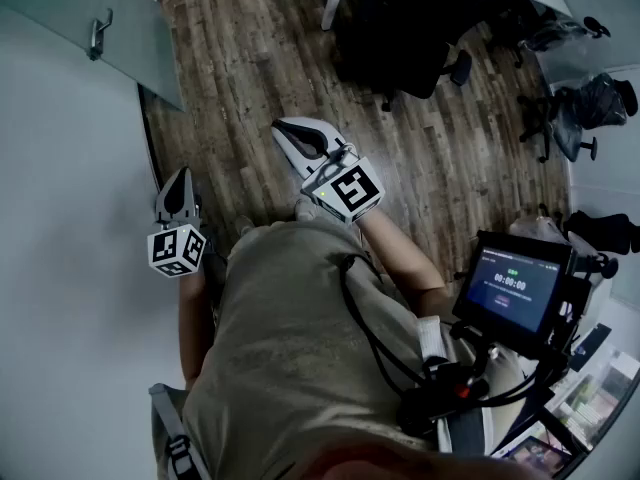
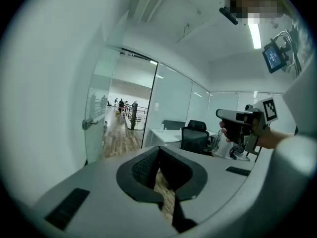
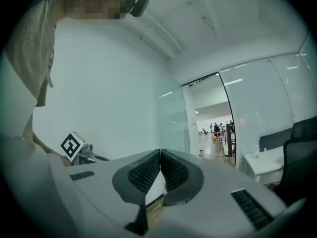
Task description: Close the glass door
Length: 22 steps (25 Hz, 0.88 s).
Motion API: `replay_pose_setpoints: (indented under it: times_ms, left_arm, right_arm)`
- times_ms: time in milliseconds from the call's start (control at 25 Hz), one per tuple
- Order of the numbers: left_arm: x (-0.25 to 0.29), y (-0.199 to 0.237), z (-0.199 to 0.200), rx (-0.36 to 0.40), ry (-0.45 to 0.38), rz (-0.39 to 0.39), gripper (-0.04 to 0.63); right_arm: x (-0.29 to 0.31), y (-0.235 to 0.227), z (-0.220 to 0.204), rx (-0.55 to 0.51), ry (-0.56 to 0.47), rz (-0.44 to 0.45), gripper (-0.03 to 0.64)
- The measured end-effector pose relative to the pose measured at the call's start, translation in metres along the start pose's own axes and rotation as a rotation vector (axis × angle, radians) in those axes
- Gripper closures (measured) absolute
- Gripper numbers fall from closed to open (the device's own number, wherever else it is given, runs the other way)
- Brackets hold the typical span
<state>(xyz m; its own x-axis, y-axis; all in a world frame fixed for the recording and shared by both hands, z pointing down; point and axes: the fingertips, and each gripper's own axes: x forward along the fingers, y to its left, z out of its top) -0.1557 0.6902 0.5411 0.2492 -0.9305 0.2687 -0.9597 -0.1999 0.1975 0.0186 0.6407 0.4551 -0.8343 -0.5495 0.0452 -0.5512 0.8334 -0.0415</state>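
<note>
Head view steeply down; both gripper views forward, sharing glass door [image 2: 99,105]

The floor [image 1: 230,58] is streaked brown wood planks. The door [image 1: 60,8] is pale grey-green glass with a silver handle [image 1: 98,34], and the wall [image 1: 60,348] is white. The left hand-held gripper [image 1: 182,176] and right hand-held gripper [image 1: 283,128] are light grey with black dimpled pads [image 2: 143,167]. Each bears a cube [image 1: 178,251] patterned with black-and-white squares. The chair [image 1: 400,38] is black, the shirt [image 1: 290,348] khaki and the table [image 2: 163,134] white.
</note>
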Motion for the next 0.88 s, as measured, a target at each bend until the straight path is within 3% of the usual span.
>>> replay_pose_setpoints:
  times_ms: [320, 520, 880]
  left_arm:
    - [0.007, -0.033, -0.007, 0.006, 0.014, -0.003, 0.578]
    - [0.001, -0.046, -0.016, -0.006, 0.024, 0.027, 0.578]
    - [-0.013, 0.008, -0.024, -0.057, 0.040, 0.096, 0.578]
  right_arm:
    - [-0.017, -0.009, -0.006, -0.005, 0.012, 0.030, 0.598]
    - [-0.027, -0.009, -0.005, 0.061, -0.039, 0.094, 0.597]
    - [0.008, -0.004, -0.011, 0.086, -0.049, 0.115, 0.595]
